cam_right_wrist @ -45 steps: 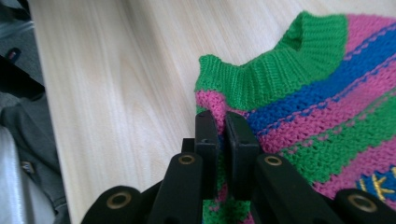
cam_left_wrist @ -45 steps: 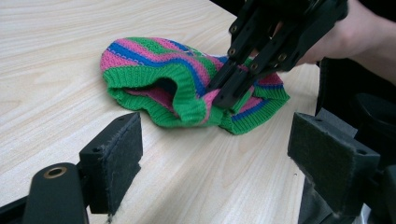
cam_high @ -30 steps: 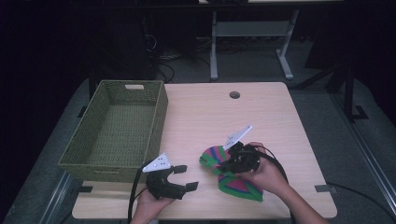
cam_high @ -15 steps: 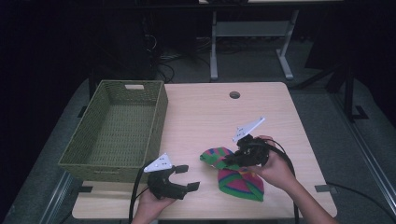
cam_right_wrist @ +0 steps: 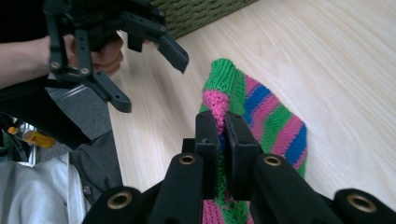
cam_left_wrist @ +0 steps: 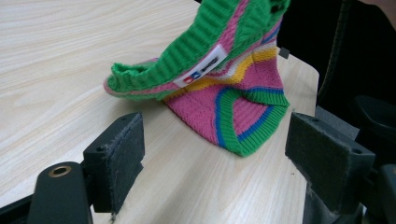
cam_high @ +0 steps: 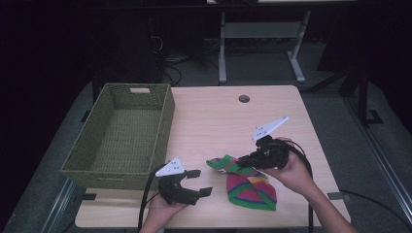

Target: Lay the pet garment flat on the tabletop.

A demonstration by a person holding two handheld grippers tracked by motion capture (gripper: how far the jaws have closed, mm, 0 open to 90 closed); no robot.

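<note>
Furthest left on your table (cam_high: 209, 116) sits the green woven basket (cam_high: 124, 133), its near wall just beyond your left hand. The left gripper (cam_high: 194, 182) rests low at the table's near edge with its jaws spread wide and nothing between them; in the left gripper view the pads (cam_left_wrist: 121, 154) frame the knit from a short way off without touching it.

Next comes the striped knit garment (cam_high: 248, 187), green-edged with pink, blue and yellow bands. Most of it lies on the wood between your hands, near the front edge, while one folded green cuff is lifted off the surface.

Your right gripper (cam_high: 243, 162) is clamped on that cuff; in the right gripper view the pads (cam_right_wrist: 208, 135) pinch a thin fold of pink and green knit.

The risk is that narrow bite. Only an edge is caught, so a quick lift could let the stretchy knit slip free. The hanging part may also drag and snag on the basket rim, so carry it high. Watch the left gripper too: it sits in the path toward the basket.
</note>
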